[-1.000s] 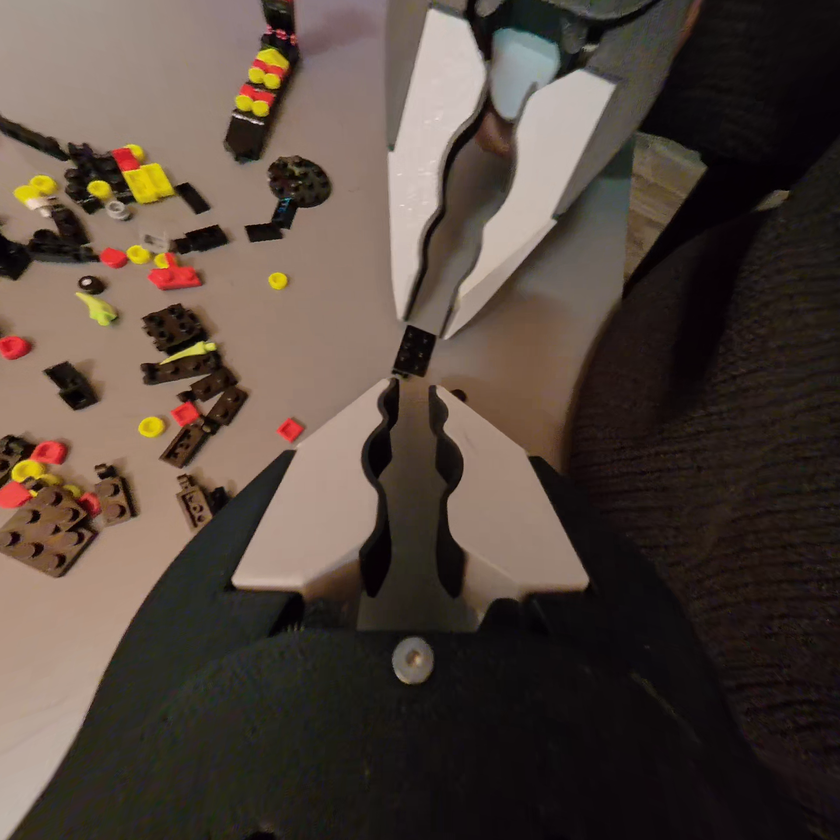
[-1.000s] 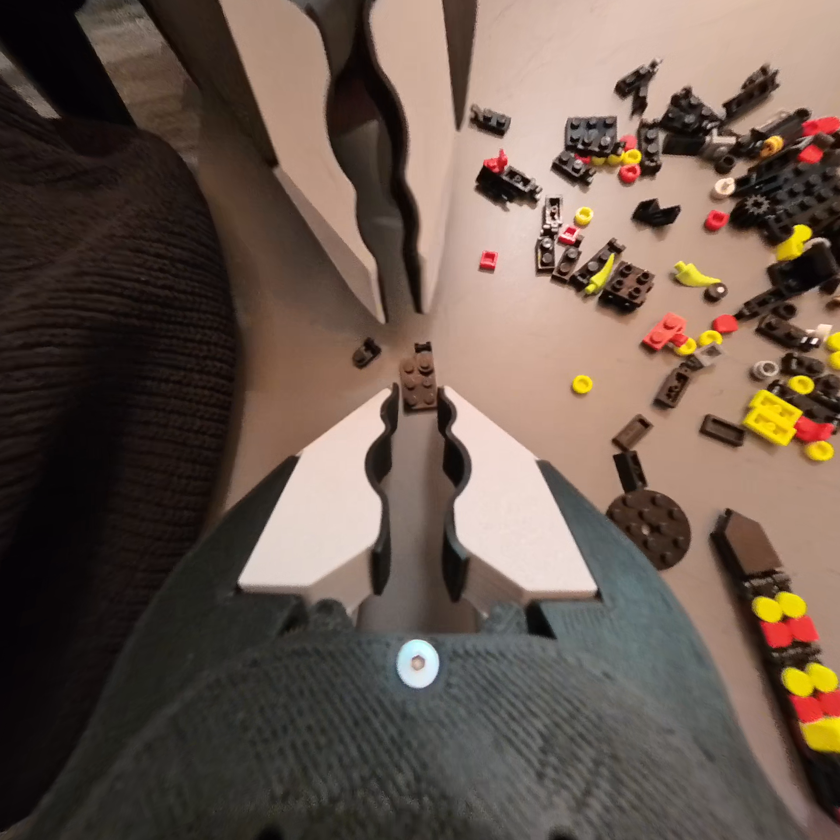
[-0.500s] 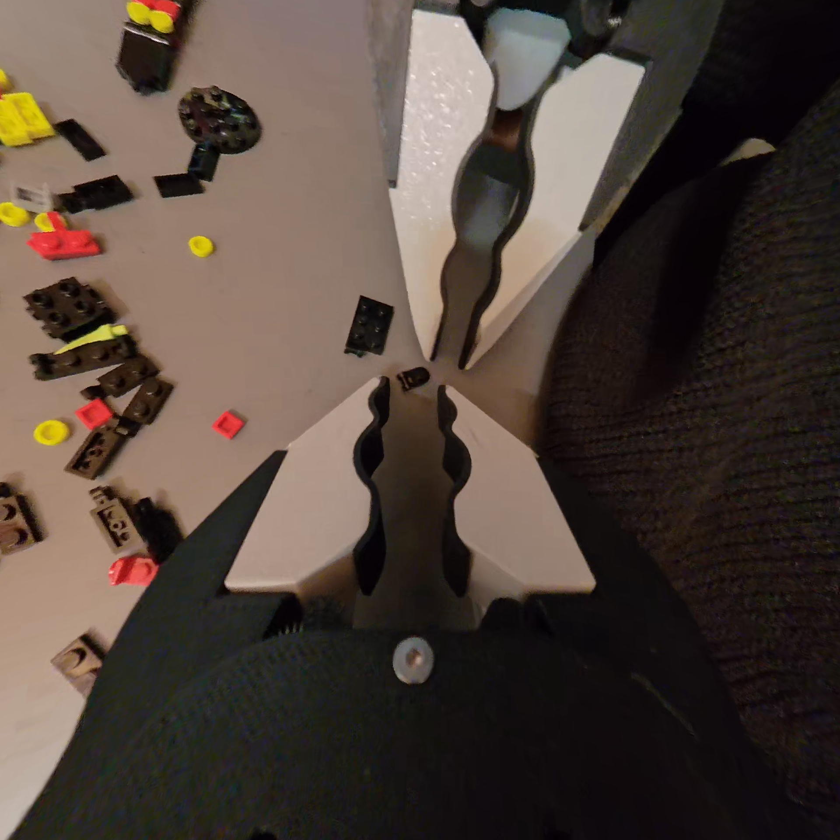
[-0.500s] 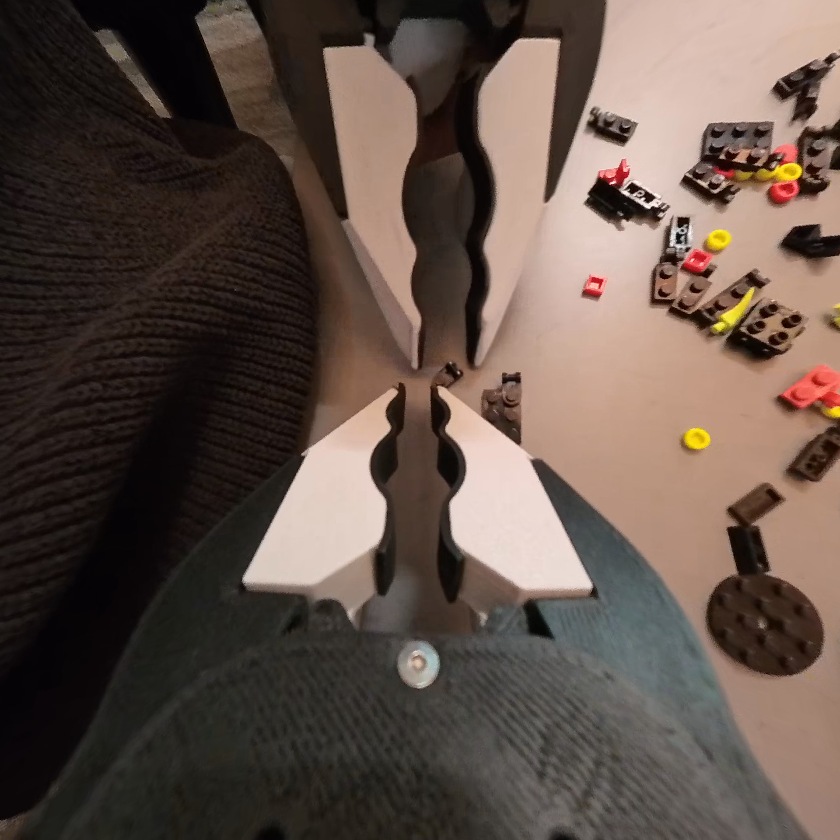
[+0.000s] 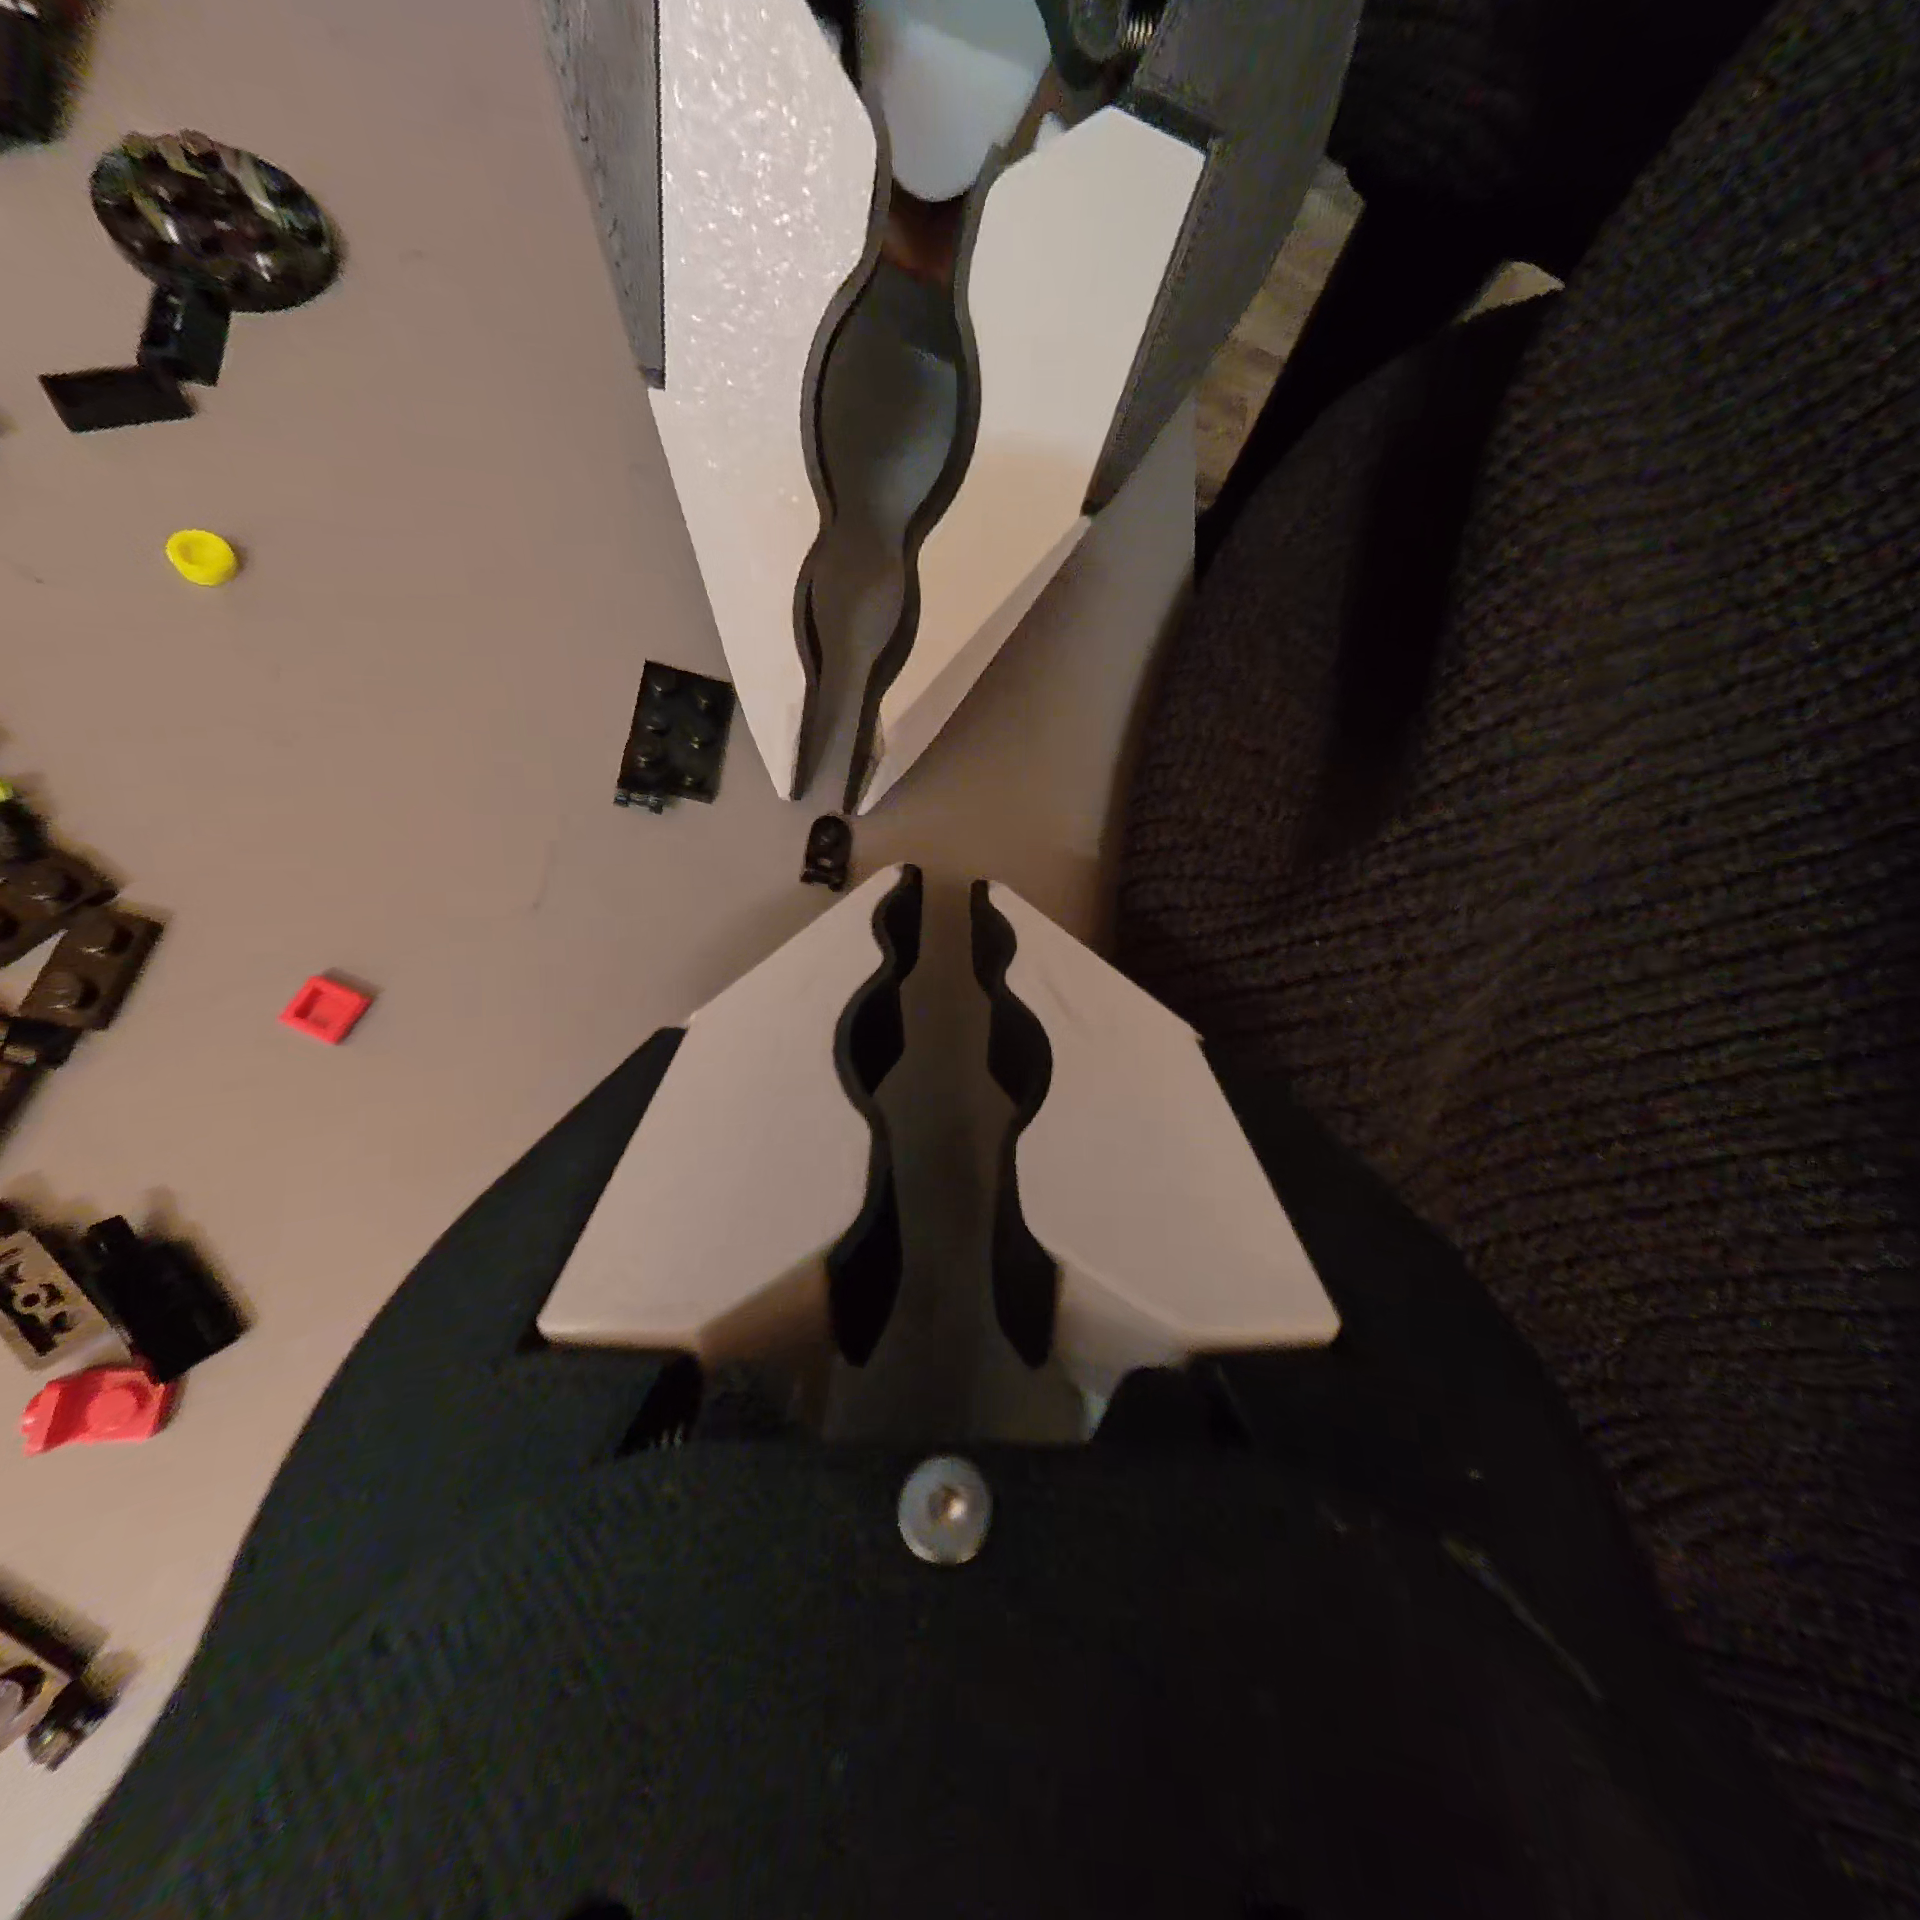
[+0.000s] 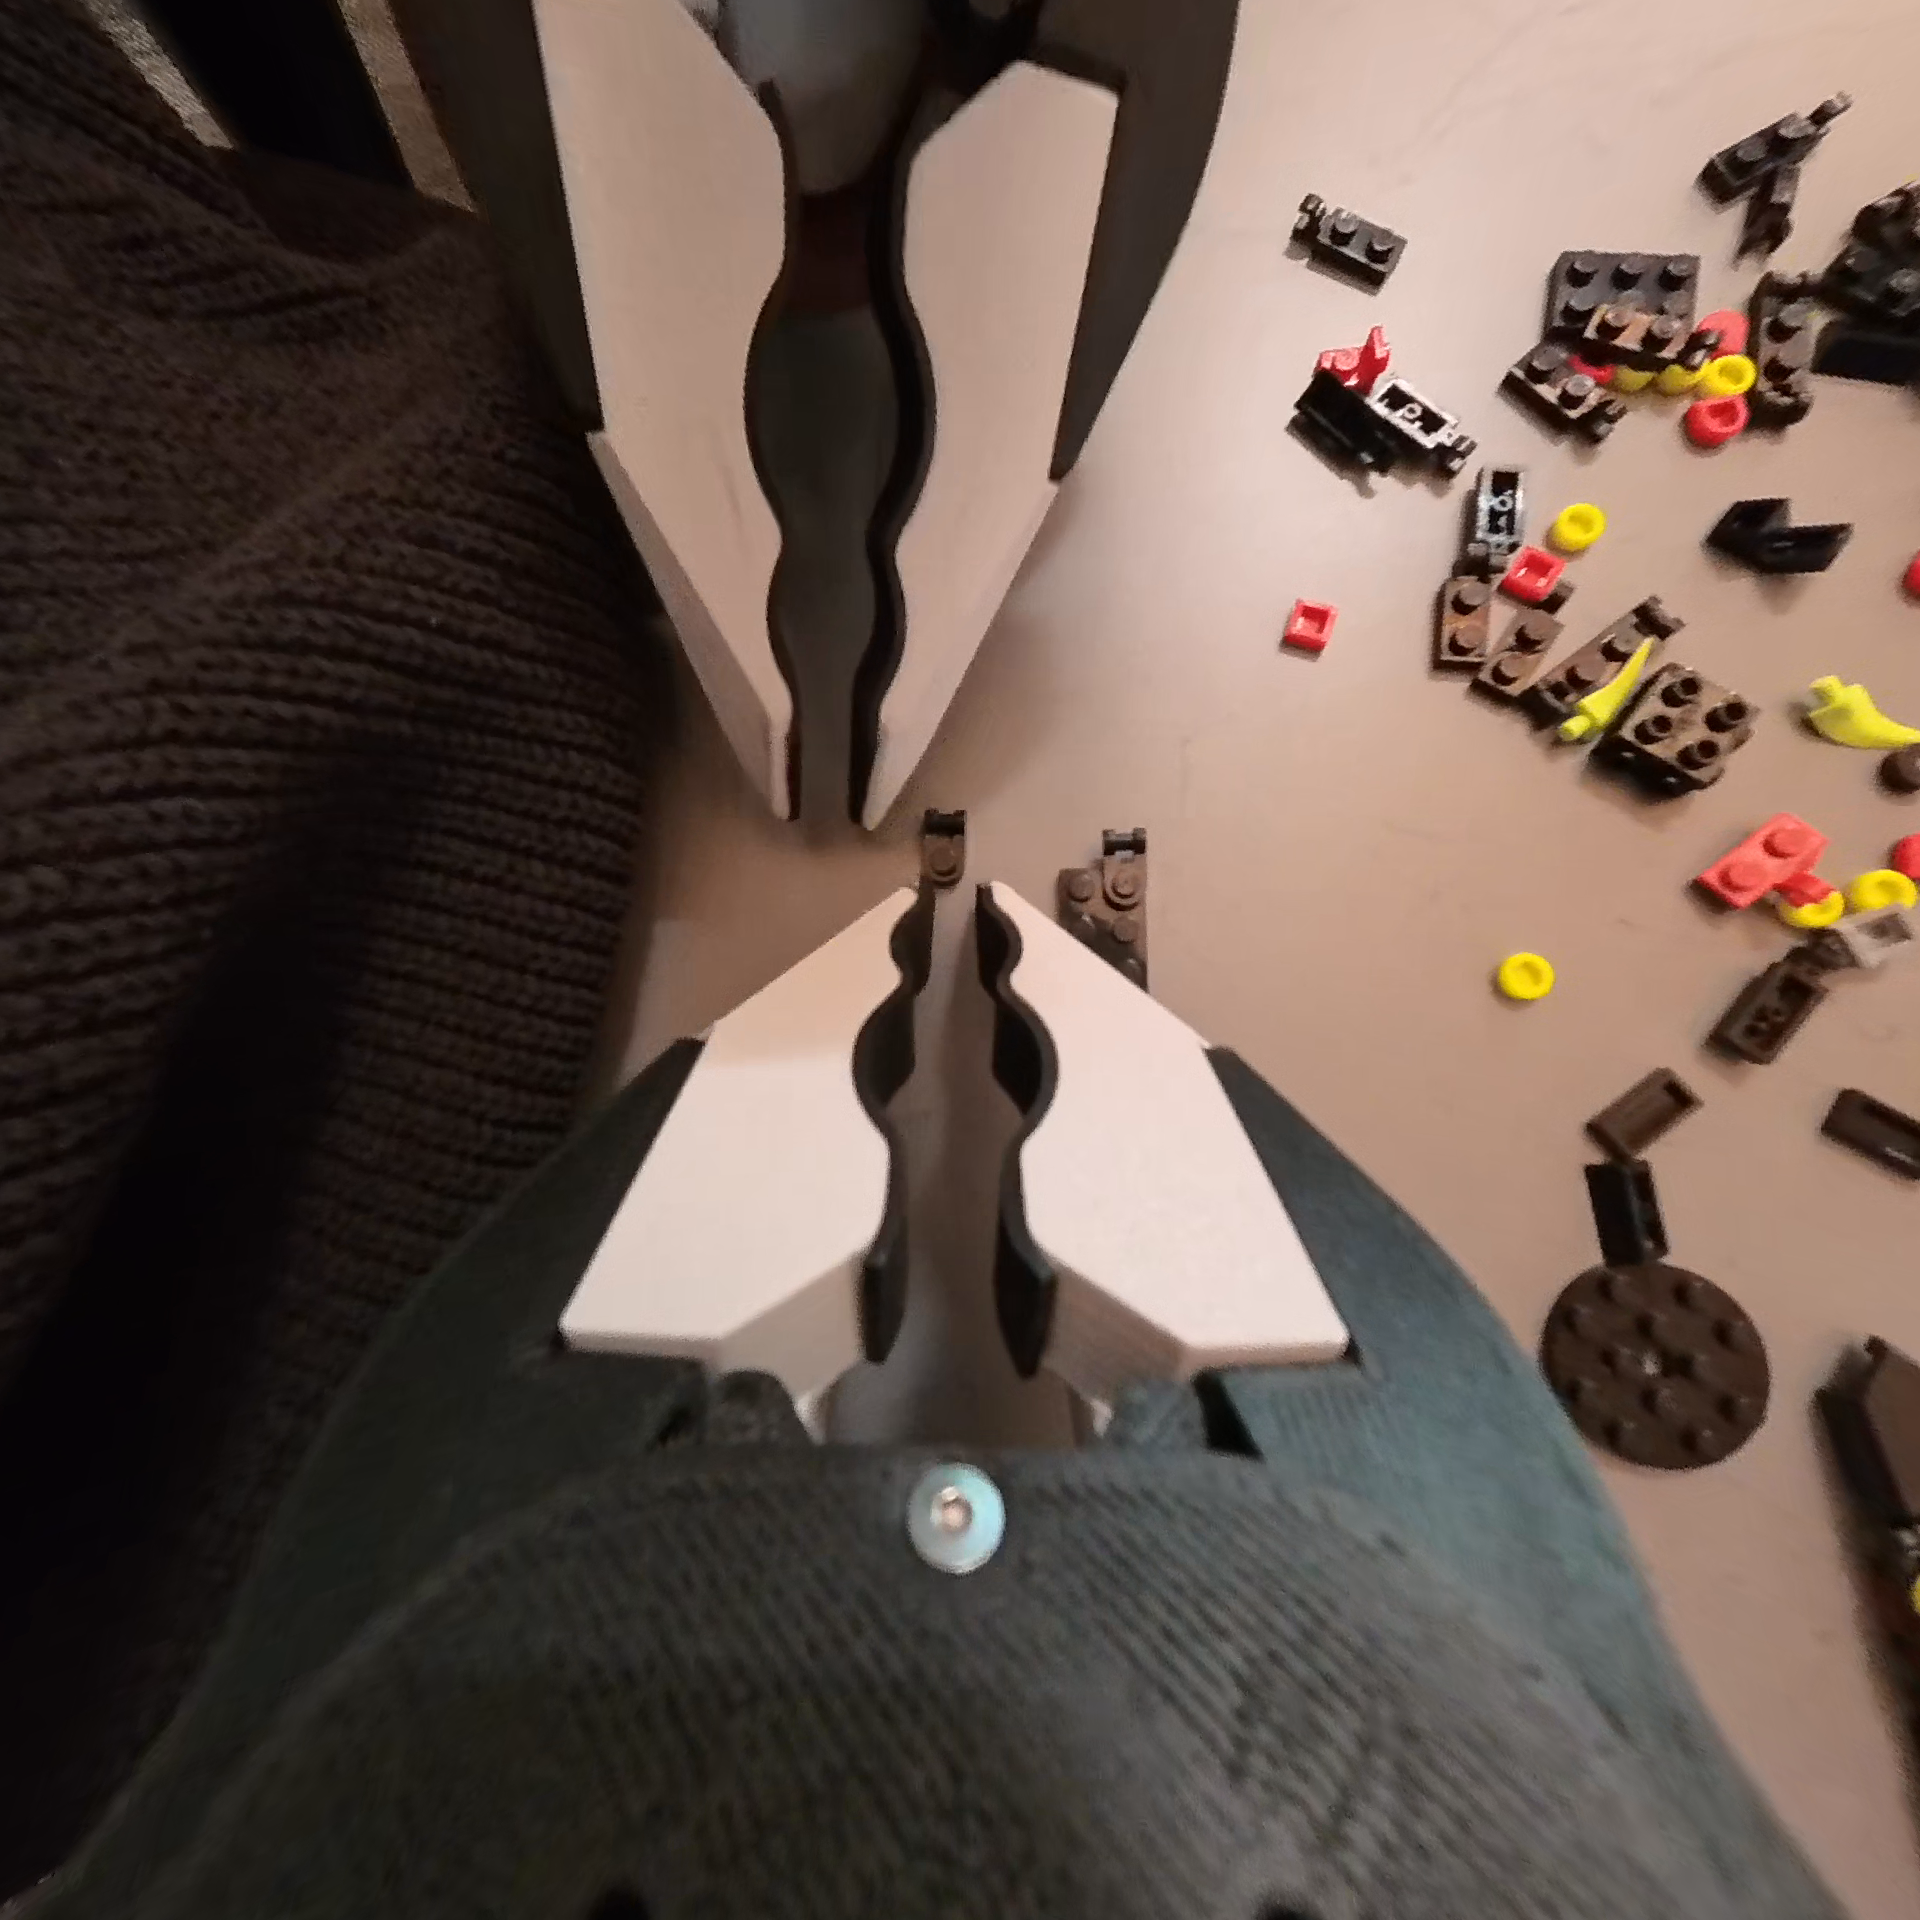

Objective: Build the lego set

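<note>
Now, left claw [image 5: 943, 888]: your jaws stand a narrow slit apart, with nothing between them.
Right claw [image 6: 948, 896]: it points at the left one, tips near each other, jaws also a thin slit apart. You cannot tell from either view whether its tips nip anything.
Task piece: the small black clip [image 5: 828, 847] lies at 11 o'clock just off your left tips, right at the tips of the right claw.
Next nearest: a black studded plate [image 5: 675, 743] sits flat at 10 o'clock from the clip, just beside the right claw's finger.
Progress: early, by my judgement. The clip and plate are apart, and most bricks lie loose and unjoined.
Left to do: grip the clip cleanly, then seat it on its mate.
Around: a red tile [image 5: 327, 1006] and a yellow stud [image 5: 201, 557] lie toward 9 o'clock, with a round black plate [image 5: 213, 218] at 10 o'clock on the table [image 5: 416, 675].
In the way: a dark knitted sleeve [image 5: 1558, 935] crowds 3 o'clock, and the two claws leave you little room between their tips.
</note>
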`<act>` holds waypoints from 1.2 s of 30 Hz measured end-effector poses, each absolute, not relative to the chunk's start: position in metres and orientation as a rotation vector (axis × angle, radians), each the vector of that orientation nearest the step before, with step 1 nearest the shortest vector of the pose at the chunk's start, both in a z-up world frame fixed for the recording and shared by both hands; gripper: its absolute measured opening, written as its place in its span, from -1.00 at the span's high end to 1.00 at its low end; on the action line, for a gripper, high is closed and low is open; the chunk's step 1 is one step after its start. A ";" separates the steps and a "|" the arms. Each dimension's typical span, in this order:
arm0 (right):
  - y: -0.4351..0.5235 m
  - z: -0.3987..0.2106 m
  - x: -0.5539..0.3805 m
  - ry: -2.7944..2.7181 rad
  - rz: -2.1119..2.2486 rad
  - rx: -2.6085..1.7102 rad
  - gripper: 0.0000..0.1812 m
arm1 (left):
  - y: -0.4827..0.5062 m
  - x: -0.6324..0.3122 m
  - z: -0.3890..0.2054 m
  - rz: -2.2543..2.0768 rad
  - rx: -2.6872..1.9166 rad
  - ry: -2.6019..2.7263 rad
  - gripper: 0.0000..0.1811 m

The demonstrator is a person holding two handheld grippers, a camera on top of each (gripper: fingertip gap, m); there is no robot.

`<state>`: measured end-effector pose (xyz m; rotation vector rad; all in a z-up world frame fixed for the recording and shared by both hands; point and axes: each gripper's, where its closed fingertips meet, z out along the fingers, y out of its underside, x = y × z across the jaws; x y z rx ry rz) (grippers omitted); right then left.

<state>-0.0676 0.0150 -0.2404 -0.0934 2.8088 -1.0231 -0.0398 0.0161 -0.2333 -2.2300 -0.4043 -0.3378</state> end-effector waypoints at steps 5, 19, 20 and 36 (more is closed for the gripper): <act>0.014 -0.237 -0.066 2.789 -1.045 -0.090 0.94 | 0.012 -0.055 -0.228 -0.276 -2.186 -0.473 0.88; 0.025 -0.232 -0.090 2.821 -1.093 0.006 0.91 | 0.014 -0.063 -0.241 -0.082 -2.288 -0.426 0.91; 0.026 -0.232 -0.094 2.821 -1.103 0.032 0.89 | 0.014 -0.063 -0.241 -0.080 -2.288 -0.426 0.92; 0.023 -0.239 -0.091 2.829 -1.064 0.086 0.75 | 0.016 -0.087 -0.235 -0.032 -2.174 -0.765 0.94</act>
